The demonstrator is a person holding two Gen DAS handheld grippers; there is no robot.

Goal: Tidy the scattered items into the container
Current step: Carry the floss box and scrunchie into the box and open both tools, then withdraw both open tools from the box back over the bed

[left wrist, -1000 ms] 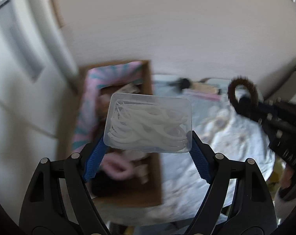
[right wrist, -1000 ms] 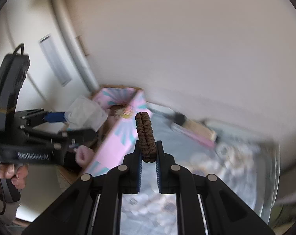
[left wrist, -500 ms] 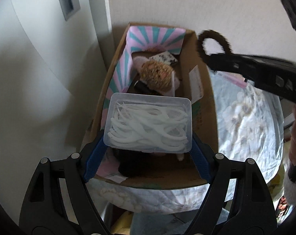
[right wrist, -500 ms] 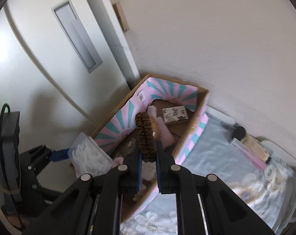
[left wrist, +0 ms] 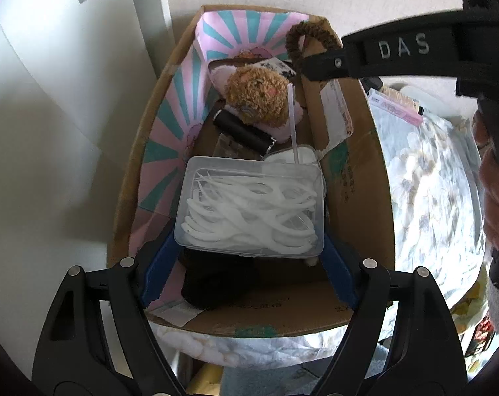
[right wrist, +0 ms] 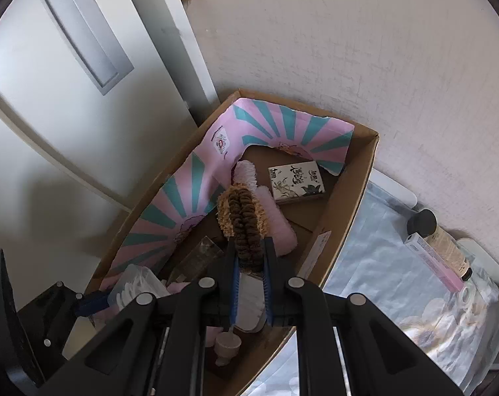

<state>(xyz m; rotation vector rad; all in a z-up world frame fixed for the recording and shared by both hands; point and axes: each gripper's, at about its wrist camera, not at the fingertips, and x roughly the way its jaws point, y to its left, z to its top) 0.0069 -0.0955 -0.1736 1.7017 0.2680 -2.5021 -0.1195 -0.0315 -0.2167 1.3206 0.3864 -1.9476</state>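
black object (left wrist: 216, 283) under floss box (left wrist: 252, 211) mostly hidden, bottle (right wrist: 442, 242) partly behind pink carton (right wrist: 434, 260)

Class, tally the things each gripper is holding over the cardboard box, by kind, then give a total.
Clear floss-pick box, in the left gripper: 1
Brown hair scrunchie, in the right gripper: 1
Total: 2

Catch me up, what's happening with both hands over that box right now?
A person is tidying with both hand-held grippers over the cardboard box. The left gripper holds a clear case of floss picks above the near end of the box. The right gripper has its jaws shut on a brown scrunchie above the plush toy. Neither item is released yet. A bottle and a pink tube lie outside on the cloth.
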